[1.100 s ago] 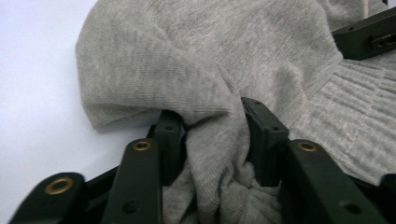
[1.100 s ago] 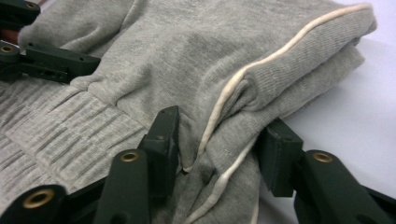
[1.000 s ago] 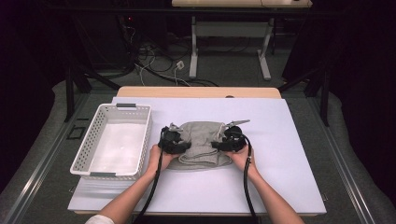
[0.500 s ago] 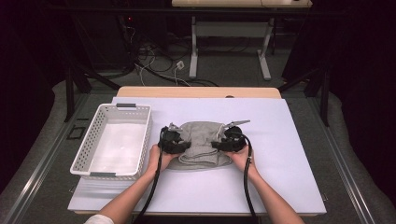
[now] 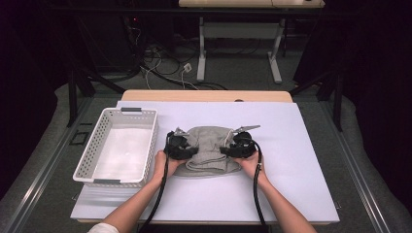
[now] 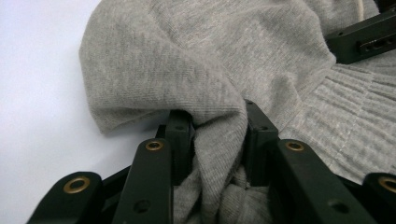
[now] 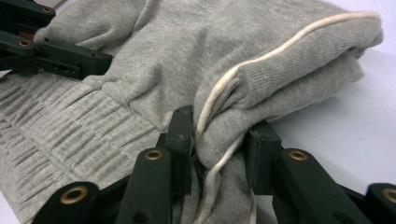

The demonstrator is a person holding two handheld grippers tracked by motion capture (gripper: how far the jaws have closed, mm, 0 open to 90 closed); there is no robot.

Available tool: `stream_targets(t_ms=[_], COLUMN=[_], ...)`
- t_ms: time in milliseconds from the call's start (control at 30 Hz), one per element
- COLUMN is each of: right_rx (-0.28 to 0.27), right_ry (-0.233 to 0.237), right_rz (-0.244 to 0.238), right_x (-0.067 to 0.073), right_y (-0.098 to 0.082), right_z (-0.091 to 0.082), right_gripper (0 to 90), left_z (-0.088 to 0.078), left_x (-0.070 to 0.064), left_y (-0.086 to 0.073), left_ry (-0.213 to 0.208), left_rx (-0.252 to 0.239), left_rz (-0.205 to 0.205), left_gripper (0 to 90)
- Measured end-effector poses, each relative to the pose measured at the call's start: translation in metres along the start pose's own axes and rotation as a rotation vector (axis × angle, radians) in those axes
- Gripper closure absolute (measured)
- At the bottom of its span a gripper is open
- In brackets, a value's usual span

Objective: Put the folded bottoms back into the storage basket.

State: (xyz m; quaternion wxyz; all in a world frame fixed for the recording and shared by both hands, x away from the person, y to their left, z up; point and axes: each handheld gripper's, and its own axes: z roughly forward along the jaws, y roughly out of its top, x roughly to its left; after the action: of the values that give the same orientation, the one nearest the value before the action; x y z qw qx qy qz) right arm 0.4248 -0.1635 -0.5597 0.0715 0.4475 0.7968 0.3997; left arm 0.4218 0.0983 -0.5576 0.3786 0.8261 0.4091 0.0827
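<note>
High view: fixed above my side of the table (image 5: 301, 145), facing forward and down.
Left gripper view: rides my left gripper (image 6: 218, 140), very near the grey garment (image 6: 210, 60), facing right.
Right gripper view: rides my right gripper (image 7: 219, 142), equally near, facing left.
Shared: all three show the garment; each gripper view catches the opposite jaw.

One folded grey knit garment (image 5: 208, 148), one white perforated plastic basket (image 5: 90, 155), two black two-jaw grippers, left (image 5: 180, 147) and right (image 5: 239, 146), on one white table surface (image 5: 301, 160).
</note>
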Motion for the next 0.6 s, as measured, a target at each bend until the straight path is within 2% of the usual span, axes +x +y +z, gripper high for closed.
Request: stream_targets(t_ms=[333, 600], right_rx=[-0.012, -0.018], right_ry=[-0.013, -0.028], right_rz=[-0.016, -0.031], right_x=[0.0022, 0.0045], right_y=[-0.0008, -0.0006], right_z=[-0.0003, -0.0018], right_gripper=[69.0, 70.1], left_z=[-0.0012, -0.0048], left_x=[-0.0010, -0.0017], left_y=[-0.0002, 0.0008], left_ry=[-0.003, -0.004], left_rx=[-0.013, -0.024], left_rz=[-0.012, 0.006], left_gripper=[72.0, 72.1])
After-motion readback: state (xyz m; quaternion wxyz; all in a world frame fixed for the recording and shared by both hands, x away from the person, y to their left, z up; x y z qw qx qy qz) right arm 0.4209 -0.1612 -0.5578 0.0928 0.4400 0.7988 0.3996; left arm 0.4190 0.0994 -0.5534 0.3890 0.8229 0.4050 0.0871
